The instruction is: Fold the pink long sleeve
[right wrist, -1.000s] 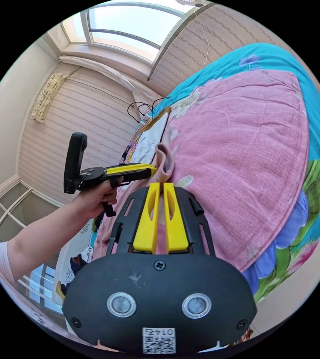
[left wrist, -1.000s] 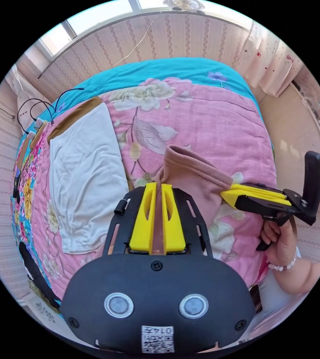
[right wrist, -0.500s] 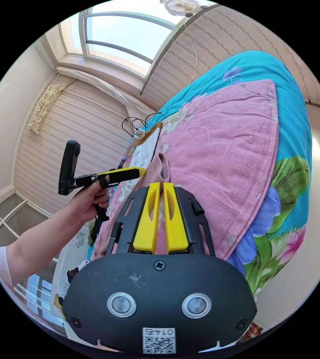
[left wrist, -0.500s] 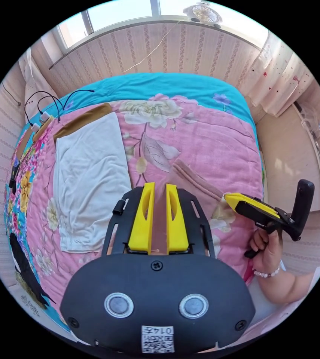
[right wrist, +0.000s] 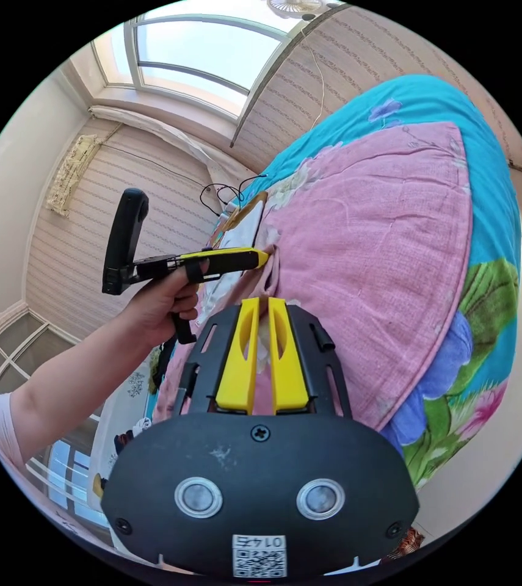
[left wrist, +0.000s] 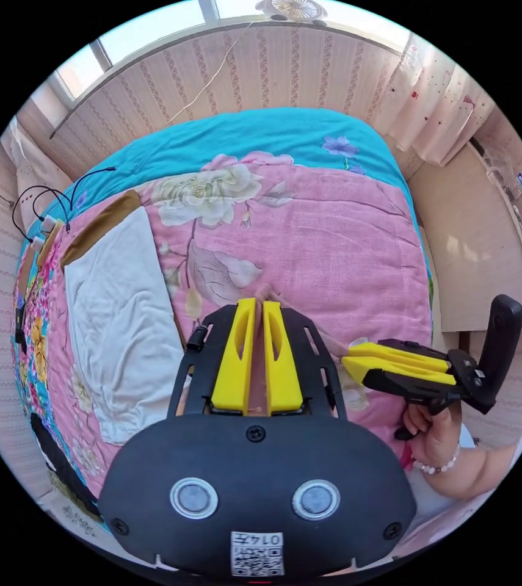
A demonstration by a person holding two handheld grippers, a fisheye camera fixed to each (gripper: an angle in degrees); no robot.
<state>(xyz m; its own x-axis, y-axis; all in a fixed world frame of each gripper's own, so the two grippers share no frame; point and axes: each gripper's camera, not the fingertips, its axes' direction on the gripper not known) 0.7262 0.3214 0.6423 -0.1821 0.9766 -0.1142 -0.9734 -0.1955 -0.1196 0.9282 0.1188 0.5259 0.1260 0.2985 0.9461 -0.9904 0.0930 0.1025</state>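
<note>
While both grippers, left (left wrist: 259, 303) and right (right wrist: 262, 301), pinch the pink top (right wrist: 271, 273) over the bed (left wrist: 346, 232), folding looks under way, not finished

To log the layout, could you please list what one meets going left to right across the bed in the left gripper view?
Black cables → white cloth → left claw nipping the pink long sleeve → right claw → the hand holding it.
</note>
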